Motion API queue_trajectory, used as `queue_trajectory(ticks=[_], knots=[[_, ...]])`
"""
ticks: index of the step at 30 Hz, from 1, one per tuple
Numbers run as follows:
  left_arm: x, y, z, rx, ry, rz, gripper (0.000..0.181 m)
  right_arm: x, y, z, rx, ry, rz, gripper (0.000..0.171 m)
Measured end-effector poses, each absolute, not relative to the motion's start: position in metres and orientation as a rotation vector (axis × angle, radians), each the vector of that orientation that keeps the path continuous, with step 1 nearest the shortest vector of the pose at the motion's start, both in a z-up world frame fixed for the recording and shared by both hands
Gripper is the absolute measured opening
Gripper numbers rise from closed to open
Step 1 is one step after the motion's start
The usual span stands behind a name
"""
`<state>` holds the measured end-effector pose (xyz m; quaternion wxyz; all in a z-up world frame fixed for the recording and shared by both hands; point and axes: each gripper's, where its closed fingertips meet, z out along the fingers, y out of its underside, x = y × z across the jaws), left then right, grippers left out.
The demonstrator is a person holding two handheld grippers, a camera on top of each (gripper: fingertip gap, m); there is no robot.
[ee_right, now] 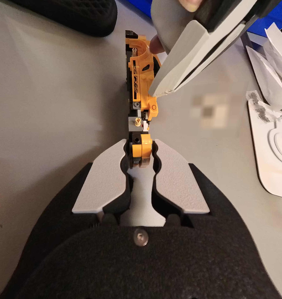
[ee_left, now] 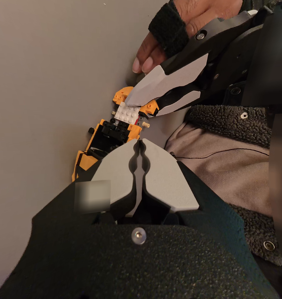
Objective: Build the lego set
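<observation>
A part-built orange and black lego car (ee_left: 104,135) lies on the grey table (ee_left: 40,80) with a white studded plate (ee_left: 127,114) on its middle. My right gripper (ee_right: 141,145) is shut on one orange end of the car (ee_right: 141,90), which stands on its side in that view. The right gripper also shows in the left wrist view (ee_left: 143,108), coming in from the upper right with a hand on it. My left gripper (ee_left: 139,141) is shut and empty, its tips right at the car's orange edge. In the right wrist view the left gripper (ee_right: 156,93) touches the car's side.
A white tray (ee_right: 266,169) with crumpled clear and white bags sits at the right. A black mesh object (ee_right: 64,14) lies at the far left and something blue (ee_right: 274,16) at the far right. A person's tan and dark fleece jacket (ee_left: 218,161) is close by. Left tips to right tips: about 5 cm.
</observation>
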<state>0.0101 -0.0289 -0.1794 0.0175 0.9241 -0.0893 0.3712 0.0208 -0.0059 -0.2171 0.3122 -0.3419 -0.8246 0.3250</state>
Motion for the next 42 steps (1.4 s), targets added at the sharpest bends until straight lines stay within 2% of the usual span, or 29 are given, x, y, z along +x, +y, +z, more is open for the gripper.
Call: queue_trajectory(ticks=[29,42], knots=[[0.015,-0.03,-0.18,2.836,-0.236,1.013,0.0,0.032,-0.009,-0.217,-0.868,-2.167,0.801,0.026],[0.049,-0.058,-0.173,2.72,-0.221,1.166,0.0,0.072,-0.042,-0.203,-0.961,-2.294,1.278,0.025]])
